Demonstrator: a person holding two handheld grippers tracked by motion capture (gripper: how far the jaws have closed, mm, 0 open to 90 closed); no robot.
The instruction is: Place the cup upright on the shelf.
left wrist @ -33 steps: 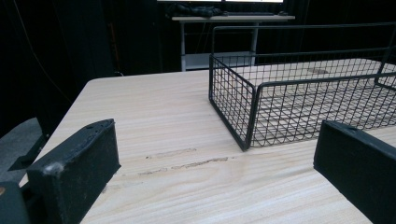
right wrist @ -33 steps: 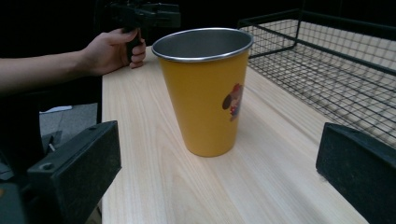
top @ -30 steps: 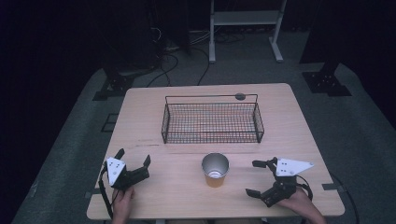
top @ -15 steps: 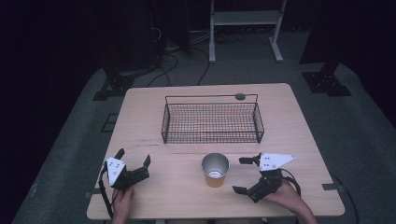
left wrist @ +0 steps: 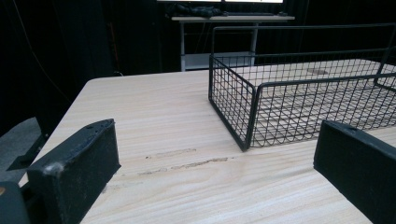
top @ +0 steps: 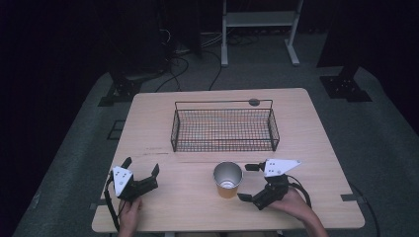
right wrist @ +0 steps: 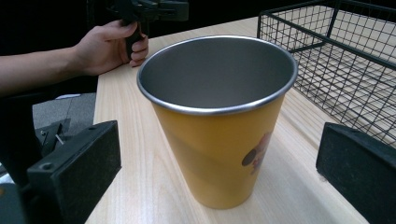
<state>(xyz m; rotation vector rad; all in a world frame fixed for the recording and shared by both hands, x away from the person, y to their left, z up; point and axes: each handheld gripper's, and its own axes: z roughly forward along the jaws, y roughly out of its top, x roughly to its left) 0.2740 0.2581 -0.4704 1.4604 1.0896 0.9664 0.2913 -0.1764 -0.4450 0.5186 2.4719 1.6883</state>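
Dark surroundings and a grey floor are seen around the pale wooden worktop (top: pixel 306 128), with a white shelf frame (top: pixel 259 19) standing in the background. On the worktop, a black wire basket (top: pixel 223 129) is placed toward the far middle, and a small dark disc (top: pixel 254 102) is seen just beyond its far rim.

An orange cup (top: pixel 228 180) with a metal inside is set upright on the near part of the worktop, just in front of the basket and apart from it. The right hand-held gripper (top: pixel 250 181) is held at the cup's right side, its jaws spread wide; in the right gripper view the cup (right wrist: pixel 219 121) is framed between the two black jaws without being touched by either.

The left hand-held gripper (top: pixel 142 172) is held near the front left corner, well apart from the cup, with its jaws also spread and nothing between them. In the left gripper view the basket's near corner (left wrist: pixel 247 116) is seen ahead.
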